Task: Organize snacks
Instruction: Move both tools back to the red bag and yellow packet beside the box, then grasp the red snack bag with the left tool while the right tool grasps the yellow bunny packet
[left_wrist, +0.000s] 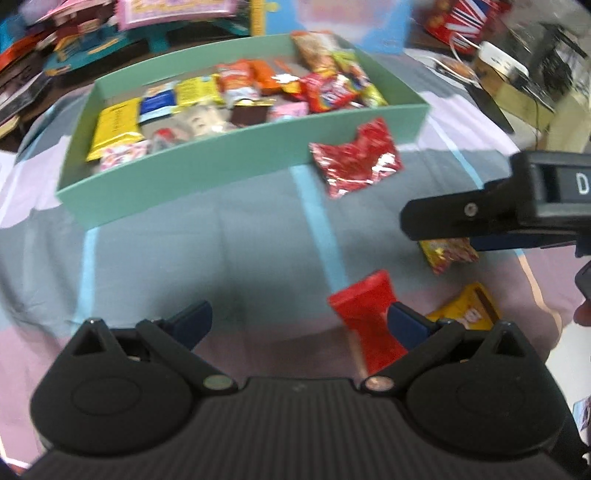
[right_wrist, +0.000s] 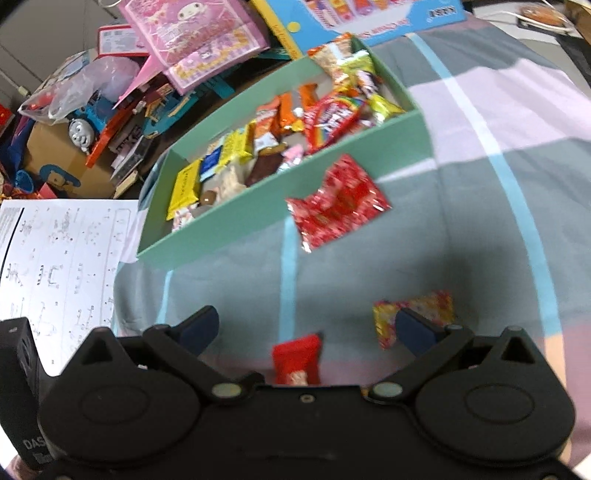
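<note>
Mint-green cardboard forms the one tray (left_wrist: 240, 162), crowded with wrapped snacks; four more lie outside it on the striped cloth (left_wrist: 221, 236). A crinkled red foil packet (left_wrist: 356, 158) leans against the tray's near wall. Further from the tray lie a red wrapped bar (left_wrist: 364, 314), a yellow-red packet (left_wrist: 448, 253) and a yellow bar (left_wrist: 467, 306). The left gripper (left_wrist: 299, 321) gapes wide, empty, the red bar beside its right finger. The right gripper (right_wrist: 306, 328) is equally spread, holding nothing, the yellow-red packet at its right finger.

My left gripper (left_wrist: 299, 325) is black plastic with a ribbed body, two round hinge covers, silver screws and dark blue finger pads (left_wrist: 406, 326). My right gripper (right_wrist: 306, 328) looks the same, but its body is smooth.
</note>
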